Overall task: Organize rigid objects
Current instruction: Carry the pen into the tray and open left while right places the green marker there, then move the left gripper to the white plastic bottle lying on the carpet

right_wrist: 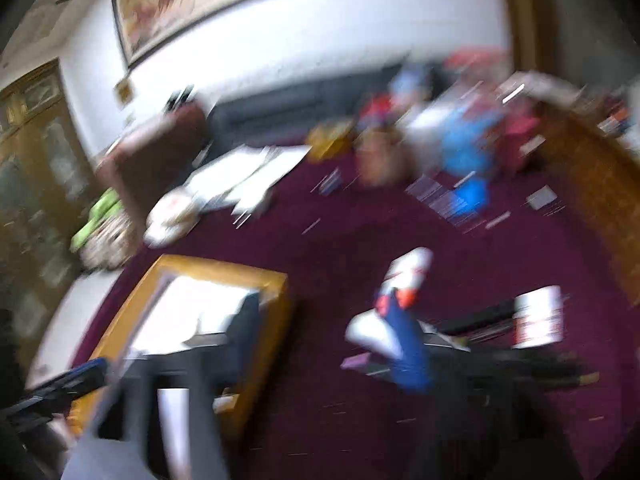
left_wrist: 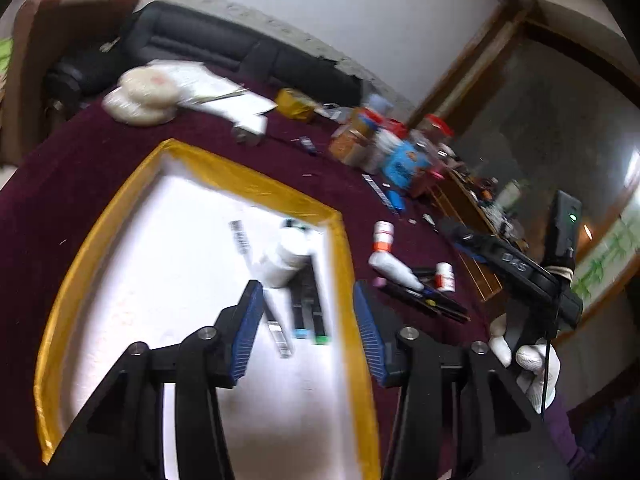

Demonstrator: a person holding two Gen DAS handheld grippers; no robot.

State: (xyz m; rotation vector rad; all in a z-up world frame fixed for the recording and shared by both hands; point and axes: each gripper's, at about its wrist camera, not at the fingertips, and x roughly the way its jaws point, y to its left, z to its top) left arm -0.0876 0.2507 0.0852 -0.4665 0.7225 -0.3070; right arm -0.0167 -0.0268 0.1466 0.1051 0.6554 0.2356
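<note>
My left gripper [left_wrist: 310,334] hangs open over a white tray with a yellow rim [left_wrist: 100,232]; nothing sits between its blue pads [left_wrist: 250,332]. In the tray lie a white bottle [left_wrist: 286,256], black markers [left_wrist: 308,308] and a clear pen [left_wrist: 277,330]. To the tray's right, on the maroon cloth, are an orange-banded white bottle [left_wrist: 383,236], a lying white bottle [left_wrist: 394,270], a small red-labelled bottle [left_wrist: 445,276] and dark pens [left_wrist: 432,300]. The right wrist view is badly blurred. My right gripper [right_wrist: 328,332] stands wide open above the cloth, near the orange-banded bottle [right_wrist: 408,272] and the tray [right_wrist: 276,280].
A gloved hand [left_wrist: 532,364] holds the right gripper's body [left_wrist: 520,268] right of the tray. Jars and a blue box [left_wrist: 404,160] crowd the table's far side, with papers [left_wrist: 224,92] and white bags [left_wrist: 140,100] at the far left. A dark sofa [left_wrist: 240,48] stands behind.
</note>
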